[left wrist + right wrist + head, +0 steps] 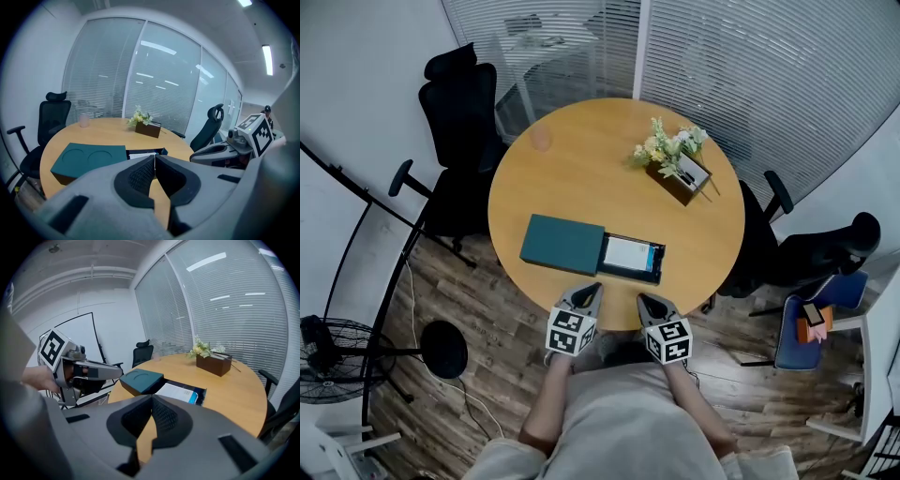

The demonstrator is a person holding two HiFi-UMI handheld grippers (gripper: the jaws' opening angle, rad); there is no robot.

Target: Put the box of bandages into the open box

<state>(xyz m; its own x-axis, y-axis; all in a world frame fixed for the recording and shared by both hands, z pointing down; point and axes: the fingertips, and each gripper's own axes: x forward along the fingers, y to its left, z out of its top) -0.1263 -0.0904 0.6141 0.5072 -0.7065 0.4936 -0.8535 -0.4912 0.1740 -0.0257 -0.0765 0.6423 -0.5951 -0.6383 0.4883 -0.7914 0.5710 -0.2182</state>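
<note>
A white box of bandages [629, 253] with a blue edge lies inside the open dark box [658, 262] on the round wooden table [581, 159]. A teal lid [562, 245] sits against the open box's left side. Both grippers hover over the table's near edge, short of the boxes. My left gripper [591, 290] is shut and holds nothing, and so is my right gripper [646, 301]. In the left gripper view the shut tips [154, 157] point at the open box [161, 152]. In the right gripper view the tips [152, 397] point at the bandage box [177, 392] and the lid [140, 380].
A brown planter with flowers [680, 174] stands at the table's far right. A pale pink cup [541, 139] sits at the far left. Black office chairs [461, 122] ring the table, and a fan [323, 361] stands on the floor at left.
</note>
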